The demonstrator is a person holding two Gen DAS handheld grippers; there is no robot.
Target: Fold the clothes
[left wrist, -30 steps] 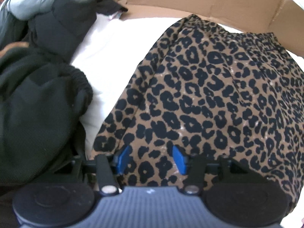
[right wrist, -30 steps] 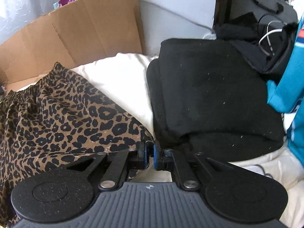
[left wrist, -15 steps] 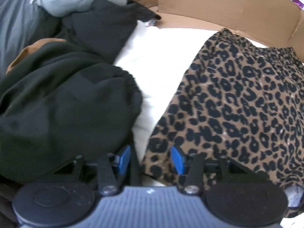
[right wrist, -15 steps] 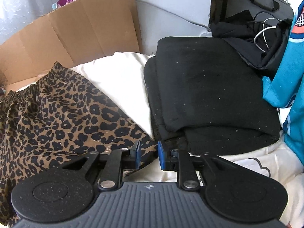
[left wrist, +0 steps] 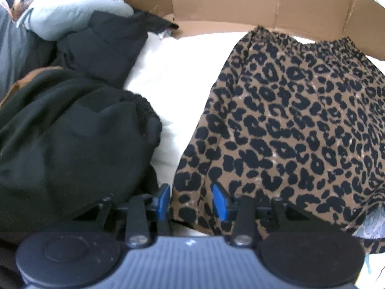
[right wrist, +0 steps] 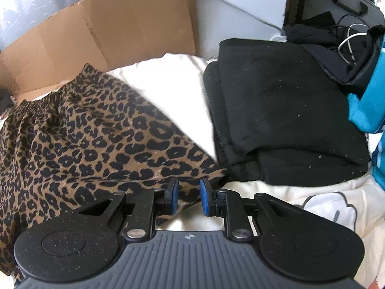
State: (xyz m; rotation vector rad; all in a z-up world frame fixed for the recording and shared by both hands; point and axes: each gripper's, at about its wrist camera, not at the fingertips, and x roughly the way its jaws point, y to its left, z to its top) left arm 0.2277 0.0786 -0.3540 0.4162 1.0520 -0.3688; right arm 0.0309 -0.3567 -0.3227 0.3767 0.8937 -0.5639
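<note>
A leopard-print garment (left wrist: pixel 288 125) lies spread flat on a white bed sheet (left wrist: pixel 173 77), its gathered waistband at the far side. It also shows in the right wrist view (right wrist: pixel 84 139). My left gripper (left wrist: pixel 191 201) is open, its blue pads either side of the garment's near left corner. My right gripper (right wrist: pixel 189 196) is open, its pads either side of the garment's near right corner hem. Neither gripper is closed on the cloth.
A heap of black clothes (left wrist: pixel 67 139) and a grey garment (left wrist: pixel 72 16) lie left of the leopard piece. A folded black garment (right wrist: pixel 284 120) lies to its right, with a teal garment (right wrist: pixel 370 101) and a black bag (right wrist: pixel 336 24) beyond. Cardboard (left wrist: pixel 240 2) stands behind.
My right gripper was shut on the garment's right corner and has opened. My left gripper swung left and back, and now sits at the garment's left corner, still open.
</note>
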